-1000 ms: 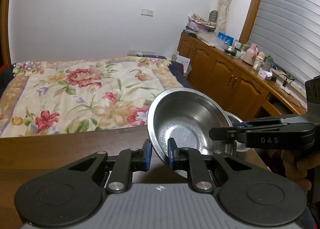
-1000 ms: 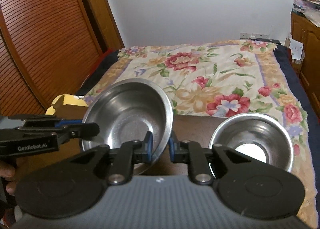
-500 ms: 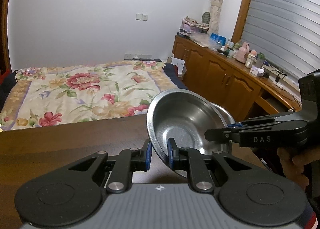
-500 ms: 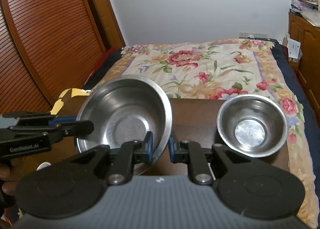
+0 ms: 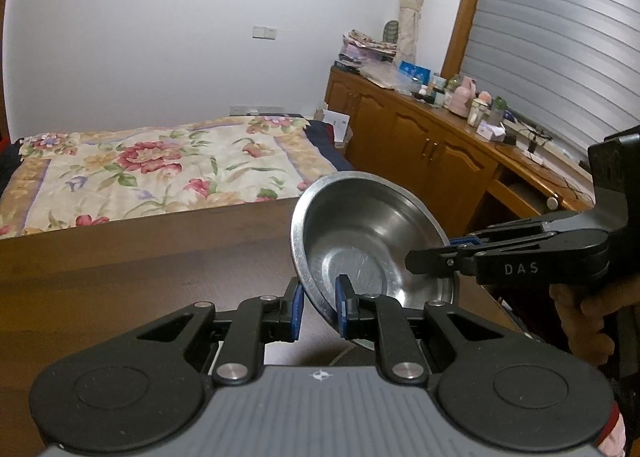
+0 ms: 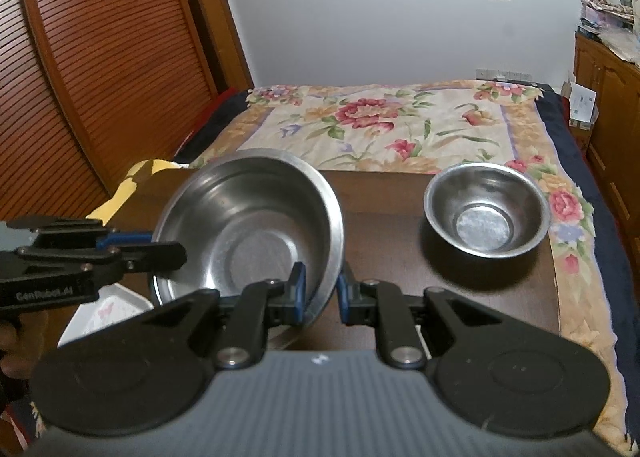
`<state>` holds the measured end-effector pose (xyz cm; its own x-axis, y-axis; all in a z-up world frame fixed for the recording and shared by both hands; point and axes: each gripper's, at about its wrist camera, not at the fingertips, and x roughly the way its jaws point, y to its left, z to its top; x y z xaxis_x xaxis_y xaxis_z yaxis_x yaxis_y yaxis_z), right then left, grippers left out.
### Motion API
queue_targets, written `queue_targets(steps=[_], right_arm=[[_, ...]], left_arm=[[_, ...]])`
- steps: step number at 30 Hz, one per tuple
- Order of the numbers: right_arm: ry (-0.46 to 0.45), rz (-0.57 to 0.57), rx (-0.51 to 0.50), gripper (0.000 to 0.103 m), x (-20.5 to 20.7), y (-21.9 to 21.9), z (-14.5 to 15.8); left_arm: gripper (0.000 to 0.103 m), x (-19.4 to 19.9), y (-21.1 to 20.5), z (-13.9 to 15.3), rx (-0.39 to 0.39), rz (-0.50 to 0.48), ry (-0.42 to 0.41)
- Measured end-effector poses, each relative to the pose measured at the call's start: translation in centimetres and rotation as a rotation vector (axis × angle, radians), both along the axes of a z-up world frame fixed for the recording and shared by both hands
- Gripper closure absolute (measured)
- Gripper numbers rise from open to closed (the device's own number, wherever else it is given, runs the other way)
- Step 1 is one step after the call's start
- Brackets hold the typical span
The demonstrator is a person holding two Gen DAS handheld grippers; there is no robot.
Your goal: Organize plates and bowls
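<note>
A large steel bowl (image 5: 372,241) hangs tilted above the dark wooden table (image 5: 160,277), held from both sides. My left gripper (image 5: 319,297) is shut on its left rim. My right gripper (image 6: 321,285) is shut on the right rim of the same large bowl (image 6: 248,225). Each gripper shows in the other's view: the right gripper (image 5: 452,253) comes in from the right, the left gripper (image 6: 160,249) from the left. A smaller steel bowl (image 6: 486,215) stands upright on the table (image 6: 400,241), to the right of the held bowl and apart from it.
A white plate (image 6: 108,309) lies on the table under the left gripper, partly hidden. A bed with a floral cover (image 6: 400,125) runs beyond the table's far edge. A wooden cabinet (image 5: 440,153) stands at the right, a louvred wooden door (image 6: 80,77) at the left.
Both grippers carried the large bowl level across the table, away from the bed. The small bowl now sits farther off in the right view and no longer shows in the left view.
</note>
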<state>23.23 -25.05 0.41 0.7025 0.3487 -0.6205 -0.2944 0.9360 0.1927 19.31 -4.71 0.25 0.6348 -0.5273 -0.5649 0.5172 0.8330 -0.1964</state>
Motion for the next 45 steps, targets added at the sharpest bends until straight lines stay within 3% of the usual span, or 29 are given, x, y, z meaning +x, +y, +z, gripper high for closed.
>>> queue_targets(steps=[19,33,45], right_arm=[[-0.004,0.009,0.009,0.085,-3.6,-1.0,-0.8],[-0.003,0.017,0.009,0.085,-6.4,-0.7,-2.7],[-0.069,0.003,-0.097,0.084,-8.6,1.0,-4.7]], left_arm=[[0.085,-3.7,-0.5,-0.2,0.005,-0.079,-0.015],[0.085,-5.8,0.3,-2.0,0.018,-0.098,0.011],[0.085,-7.9,-0.3,-4.5,0.156,-0.093,-0.056]])
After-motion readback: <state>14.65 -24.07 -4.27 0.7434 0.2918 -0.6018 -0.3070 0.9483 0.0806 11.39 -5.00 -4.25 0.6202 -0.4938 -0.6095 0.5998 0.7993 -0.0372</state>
